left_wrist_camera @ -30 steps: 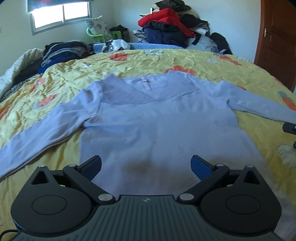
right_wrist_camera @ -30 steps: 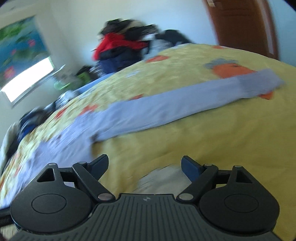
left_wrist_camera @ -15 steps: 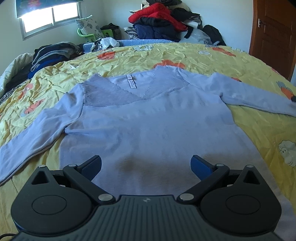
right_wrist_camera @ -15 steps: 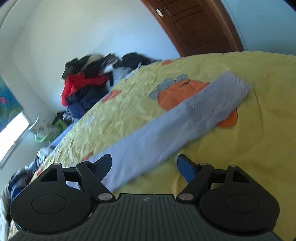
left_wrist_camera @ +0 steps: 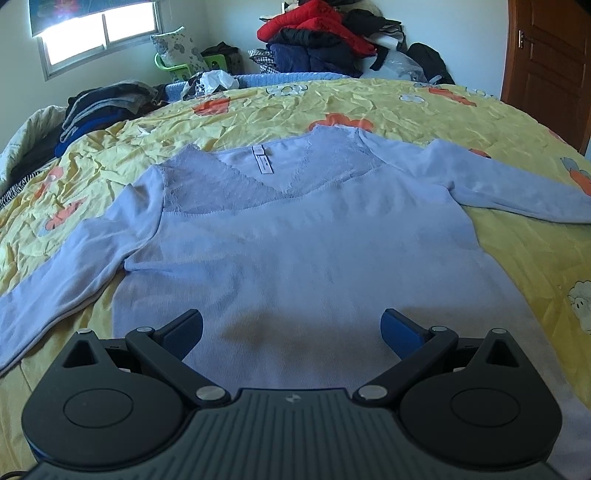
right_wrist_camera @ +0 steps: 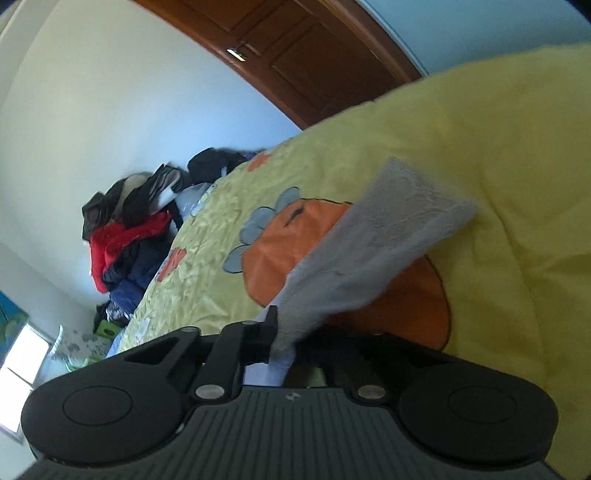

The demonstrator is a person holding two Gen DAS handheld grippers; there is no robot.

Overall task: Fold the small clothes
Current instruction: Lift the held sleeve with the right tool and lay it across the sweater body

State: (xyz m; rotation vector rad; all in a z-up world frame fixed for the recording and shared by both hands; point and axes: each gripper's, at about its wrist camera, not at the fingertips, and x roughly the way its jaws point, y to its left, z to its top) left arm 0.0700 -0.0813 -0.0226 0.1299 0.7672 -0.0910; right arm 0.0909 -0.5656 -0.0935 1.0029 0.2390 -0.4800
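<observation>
Lavender long-sleeved top [left_wrist_camera: 295,236] is laid flat, front up, on the yellow bedspread [left_wrist_camera: 258,110] so it can be folded, the left gripper [left_wrist_camera: 291,328] being held wide apart above its hem, while the right gripper [right_wrist_camera: 282,341] is clamped on the right sleeve [right_wrist_camera: 373,251], apparently for folding inward.

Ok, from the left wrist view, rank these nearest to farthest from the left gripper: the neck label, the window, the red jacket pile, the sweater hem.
1. Sweater hem, right between the open fingers of the left gripper.
2. Neck label, centre, at the collar.
3. Red jacket pile, beyond the bed's far edge, centre-right.
4. Window, far wall, upper left; too close to the pile to rank firmly.
</observation>
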